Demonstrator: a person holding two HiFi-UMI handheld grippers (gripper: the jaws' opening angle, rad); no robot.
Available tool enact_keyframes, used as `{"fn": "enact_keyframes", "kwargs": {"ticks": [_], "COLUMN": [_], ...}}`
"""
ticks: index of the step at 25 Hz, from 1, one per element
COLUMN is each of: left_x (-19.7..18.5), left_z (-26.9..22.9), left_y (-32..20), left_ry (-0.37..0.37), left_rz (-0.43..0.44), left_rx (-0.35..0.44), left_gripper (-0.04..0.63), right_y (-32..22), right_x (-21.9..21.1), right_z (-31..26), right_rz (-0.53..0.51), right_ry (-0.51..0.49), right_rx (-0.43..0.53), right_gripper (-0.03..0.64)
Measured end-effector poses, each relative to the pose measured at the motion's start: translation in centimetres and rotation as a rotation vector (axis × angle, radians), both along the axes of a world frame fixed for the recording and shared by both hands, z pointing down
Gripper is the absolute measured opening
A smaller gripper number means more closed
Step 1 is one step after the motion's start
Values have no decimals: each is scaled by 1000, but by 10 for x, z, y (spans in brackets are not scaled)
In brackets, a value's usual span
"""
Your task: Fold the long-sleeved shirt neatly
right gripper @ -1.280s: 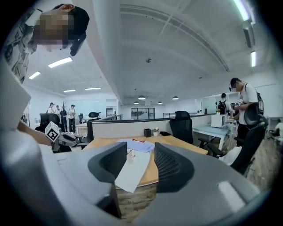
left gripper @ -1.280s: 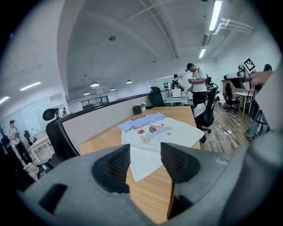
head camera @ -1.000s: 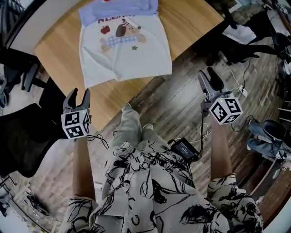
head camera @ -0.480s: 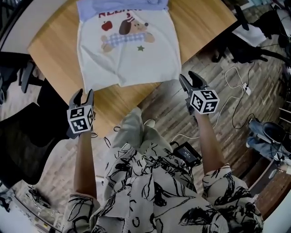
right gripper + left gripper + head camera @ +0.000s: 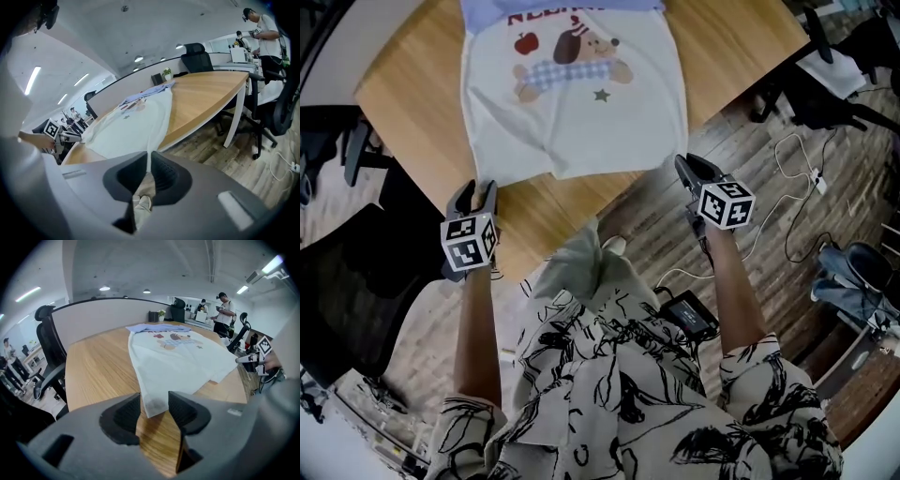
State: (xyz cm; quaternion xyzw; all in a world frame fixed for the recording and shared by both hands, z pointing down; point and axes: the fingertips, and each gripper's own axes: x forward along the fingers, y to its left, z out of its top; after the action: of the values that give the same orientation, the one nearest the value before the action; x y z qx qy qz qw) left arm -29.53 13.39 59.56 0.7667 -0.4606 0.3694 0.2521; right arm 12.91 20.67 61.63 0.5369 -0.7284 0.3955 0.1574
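The left hand-held gripper (image 5: pixel 475 191) hovers at the near edge of the counter (image 5: pixel 403 103). Its jaws stand half apart, and the near left hem corner of the shirt (image 5: pixel 581 122) lies between them, not pinched. The right hand-held gripper (image 5: pixel 690 169) has just been closing and now grips the hem's right corner. Beyond them the white shirt lies flat on the counter, dog print up.
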Motion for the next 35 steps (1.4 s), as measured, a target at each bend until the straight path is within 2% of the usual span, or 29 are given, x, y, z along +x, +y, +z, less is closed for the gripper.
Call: {"fn": "enact_keyframes", "kwargs": {"ticks": [1, 6, 9, 11, 16, 26, 29, 32, 35], "left_x": [-2, -5, -6, -8, -37, -28, -28, -31, -29], "left_z": [2, 11, 11, 12, 8, -21, -33, -49, -77], "left_y": [1, 7, 6, 8, 14, 38, 44, 41, 25], "left_ry": [-5, -20, -24, -24, 37, 67, 64, 75, 102], "left_rz": [-9, -56, -77, -79, -143, -49, -27, -41, -49], "left_rx": [-8, -41, -40, -47, -67, -47, -15, 22, 88], "left_gripper": [196, 172, 109, 37, 34, 34, 34, 34, 34], "right_y": [0, 1, 1, 2, 2, 23, 29, 30, 18], "right_x": [-1, -2, -3, -3, 4, 12, 12, 9, 11], "right_z": [-3, -16, -21, -25, -37, -53, -59, -70, -92], "right_rz": [-9, -22, -29, -31, -39, -57, -55, -49, -27], "right_ry": [1, 1, 9, 16, 52, 100, 98, 93, 87], "right_rx": [6, 33, 43, 51, 56, 27, 30, 44, 85], "right_gripper": [28, 26, 26, 26, 26, 26, 26, 26, 26]}}
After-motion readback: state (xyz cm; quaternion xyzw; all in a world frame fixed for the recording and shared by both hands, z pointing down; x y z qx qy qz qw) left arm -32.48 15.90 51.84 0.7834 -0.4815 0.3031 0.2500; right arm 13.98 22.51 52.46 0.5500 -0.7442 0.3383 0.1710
